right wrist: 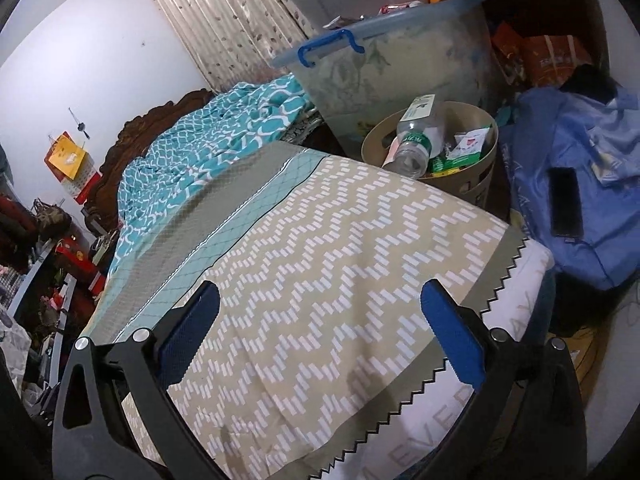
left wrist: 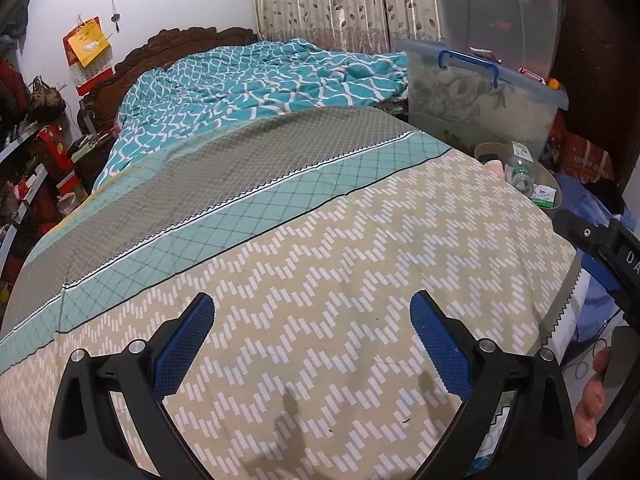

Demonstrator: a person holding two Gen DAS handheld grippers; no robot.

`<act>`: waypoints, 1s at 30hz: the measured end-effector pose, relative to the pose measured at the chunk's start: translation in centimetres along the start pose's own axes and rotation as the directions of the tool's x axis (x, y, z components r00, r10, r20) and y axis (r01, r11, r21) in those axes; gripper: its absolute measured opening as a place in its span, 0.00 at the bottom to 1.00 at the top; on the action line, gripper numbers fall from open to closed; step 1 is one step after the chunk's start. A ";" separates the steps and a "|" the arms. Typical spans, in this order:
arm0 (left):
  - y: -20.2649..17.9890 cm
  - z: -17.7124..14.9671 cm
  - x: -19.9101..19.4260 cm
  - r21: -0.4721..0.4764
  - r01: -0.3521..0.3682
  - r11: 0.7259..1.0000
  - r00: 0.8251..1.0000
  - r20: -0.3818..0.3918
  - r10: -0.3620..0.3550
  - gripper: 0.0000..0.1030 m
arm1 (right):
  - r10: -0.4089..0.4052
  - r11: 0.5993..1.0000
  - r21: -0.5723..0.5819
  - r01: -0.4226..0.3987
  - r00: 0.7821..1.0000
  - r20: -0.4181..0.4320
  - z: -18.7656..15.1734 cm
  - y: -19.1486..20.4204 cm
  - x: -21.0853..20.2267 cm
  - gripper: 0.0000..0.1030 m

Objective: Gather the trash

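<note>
Both our tools, left tool (left wrist: 311,342) and right tool (right wrist: 320,330), gape empty over the bed (right wrist: 320,240); bottle (right wrist: 416,140) leans on the bin (right wrist: 480,184) rim, could tip out.

Bedroom: white wall (left wrist: 168,0), leaf-patterned curtain (left wrist: 340,0), carved dark wooden headboard (left wrist: 176,42). Bed (right wrist: 320,240) under zigzag-patterned cover, teal quilt (left wrist: 256,80) bunched near headboard.
</note>
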State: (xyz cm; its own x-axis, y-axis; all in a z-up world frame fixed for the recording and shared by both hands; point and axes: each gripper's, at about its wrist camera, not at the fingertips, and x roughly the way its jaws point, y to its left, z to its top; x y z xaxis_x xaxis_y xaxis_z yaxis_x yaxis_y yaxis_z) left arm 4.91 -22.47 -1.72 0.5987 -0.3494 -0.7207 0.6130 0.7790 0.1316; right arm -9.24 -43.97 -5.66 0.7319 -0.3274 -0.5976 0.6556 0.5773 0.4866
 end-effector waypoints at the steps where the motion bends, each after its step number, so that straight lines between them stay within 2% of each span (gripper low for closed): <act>1: 0.0 0.1 -0.1 -0.003 0.000 1.000 1.000 0.001 0.000 0.92 | -0.001 1.000 0.001 0.001 1.000 0.000 0.1 -0.1 -0.2 0.97; 6: 0.1 0.7 -0.7 -0.019 -0.021 1.000 1.000 0.022 0.021 0.92 | 0.000 1.000 -0.021 0.001 0.999 0.040 0.6 -0.2 -1.8 0.97; 12: 0.1 1.2 -1.4 -0.045 -0.013 0.999 0.999 0.033 0.014 0.92 | -0.009 0.997 -0.073 0.014 0.997 0.079 0.9 0.2 -3.5 0.97; 17: 0.0 1.5 -1.8 -0.047 -0.032 0.998 0.998 0.046 0.034 0.92 | 0.010 0.999 -0.043 -0.007 0.997 0.080 1.0 -0.3 -4.1 0.97; 30: -0.2 1.4 -1.5 -0.054 -0.080 0.995 0.996 0.035 0.082 0.92 | 0.024 0.998 -0.053 -0.025 1.000 -0.018 -0.9 0.3 -1.3 0.97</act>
State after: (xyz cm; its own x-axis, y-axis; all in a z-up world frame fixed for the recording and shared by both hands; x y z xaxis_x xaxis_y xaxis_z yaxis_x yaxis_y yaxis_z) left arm 4.63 -22.86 0.28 0.6651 -0.3022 -0.6829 0.5339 0.8318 0.1519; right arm -10.20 -42.71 -5.34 0.7438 -0.2998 -0.5974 0.6266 0.6240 0.4669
